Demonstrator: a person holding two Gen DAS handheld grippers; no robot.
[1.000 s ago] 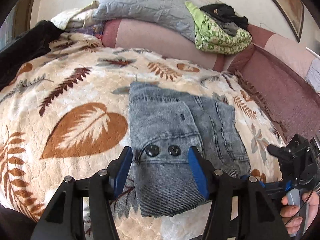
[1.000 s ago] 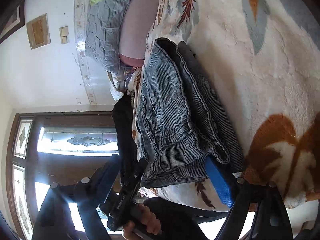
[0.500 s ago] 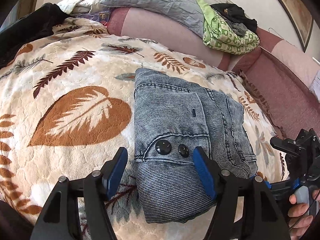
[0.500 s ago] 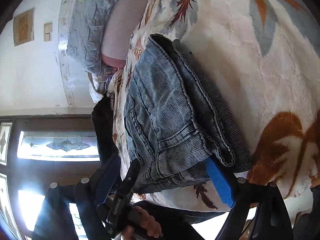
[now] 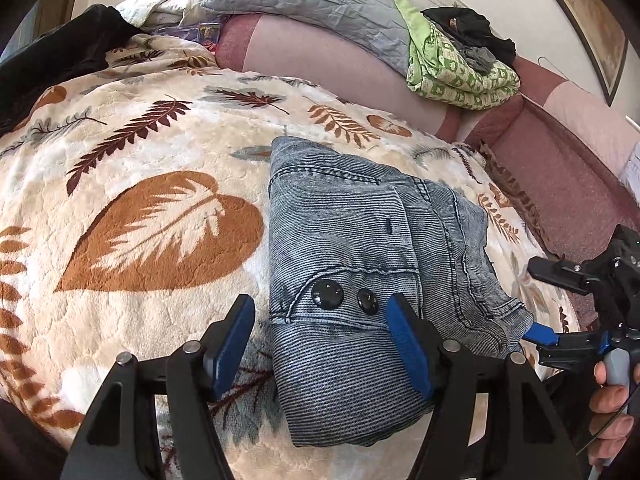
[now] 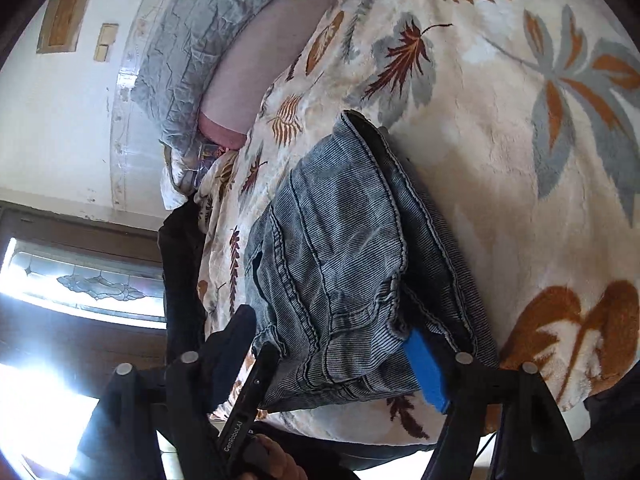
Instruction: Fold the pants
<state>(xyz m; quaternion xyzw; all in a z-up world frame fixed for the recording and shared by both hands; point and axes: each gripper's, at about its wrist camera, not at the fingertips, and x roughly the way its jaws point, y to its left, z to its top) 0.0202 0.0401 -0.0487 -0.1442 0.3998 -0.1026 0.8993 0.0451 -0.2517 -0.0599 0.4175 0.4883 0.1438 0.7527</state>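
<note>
Pants (image 5: 360, 264): a compact folded bundle of grey-blue ribbed denim, lying on the leaf-print blanket (image 5: 160, 152) just right of its large brown leaf motif (image 5: 160, 232), nearer the viewer than the pink bolster.

Fold state: by the look of it nearly done; layers stacked several deep, the uppermost panel with two dark buttons (image 5: 328, 294) facing up, seams and topstitching running along the bundle's length.

Left gripper (image 5: 320, 340): jaws released and standing wide, astride the near left part of the pants; the left blue pad (image 5: 232, 344) over the blanket beside the bundle, the right pad over the cloth just right of the buttons, neither pinching fabric.

Probable reason: poised above the top panel, perhaps to press it flat or steady it.

Right gripper (image 6: 332, 356): jaws closing around the near right corner of the pants, where the stacked edges meet; cloth lies between them. The blue pad (image 6: 426, 372) sits beneath the overhanging layers; the far pad is dark against the window, so a firm pinch cannot be confirmed.

Probable reason: gathering the loose corner layers so they can be squared or lifted together.

Surface: the plush blanket yields, so the bundle sits slightly sunken, its far edge thick and rounded.

Hands: fingers (image 5: 612, 400) wrapped on the right gripper's handle at the pants' right edge.
</note>
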